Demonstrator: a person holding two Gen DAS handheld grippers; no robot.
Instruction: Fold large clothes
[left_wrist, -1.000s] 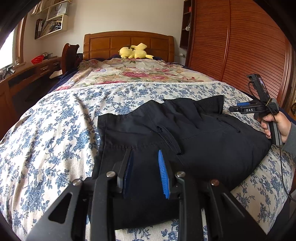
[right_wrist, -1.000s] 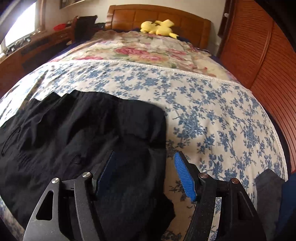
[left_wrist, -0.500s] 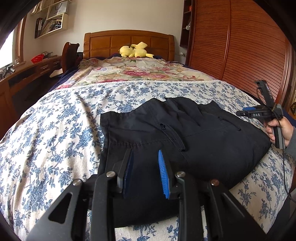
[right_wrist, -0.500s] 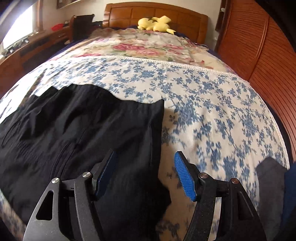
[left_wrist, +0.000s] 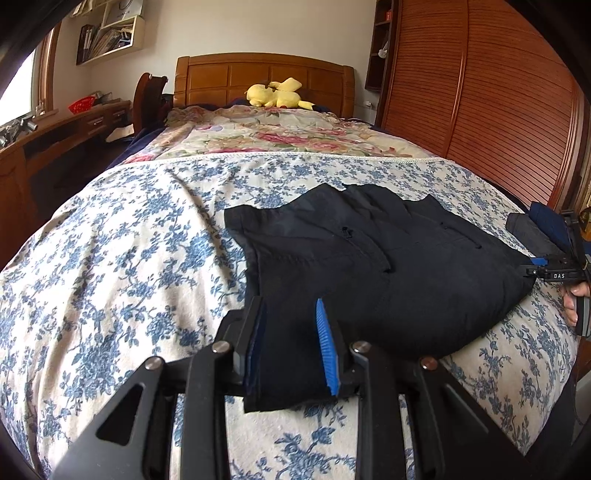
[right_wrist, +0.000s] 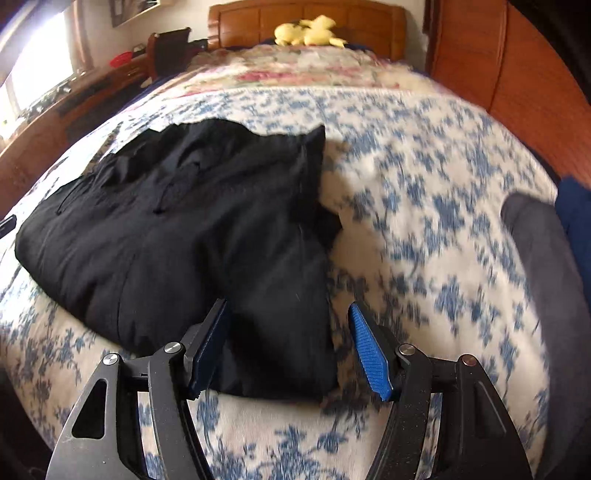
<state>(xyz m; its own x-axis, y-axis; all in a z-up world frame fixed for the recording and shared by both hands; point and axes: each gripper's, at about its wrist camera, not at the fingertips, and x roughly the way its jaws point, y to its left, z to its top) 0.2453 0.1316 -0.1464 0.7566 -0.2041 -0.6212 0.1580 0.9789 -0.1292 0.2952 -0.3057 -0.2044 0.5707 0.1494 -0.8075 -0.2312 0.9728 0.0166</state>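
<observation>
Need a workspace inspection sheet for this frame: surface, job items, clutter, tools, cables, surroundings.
Surface: bed with blue-floral bedspread, soft and rumpled; pink-floral quilt beyond it.
Job's things: black garment lying on the bedspread, partly folded, creases at its far edge.
Clutter: yellow plush toy by the headboard; grey and blue folded cloth at the bed's right edge.
Grippers: left tool open, jaws either side of the garment's near corner; right tool open, over the garment's near right edge. Neither grips fabric.
Cables: nothing seen clearly.
Surroundings: wooden headboard, slatted wardrobe doors, desk on the left, wall shelf.
</observation>
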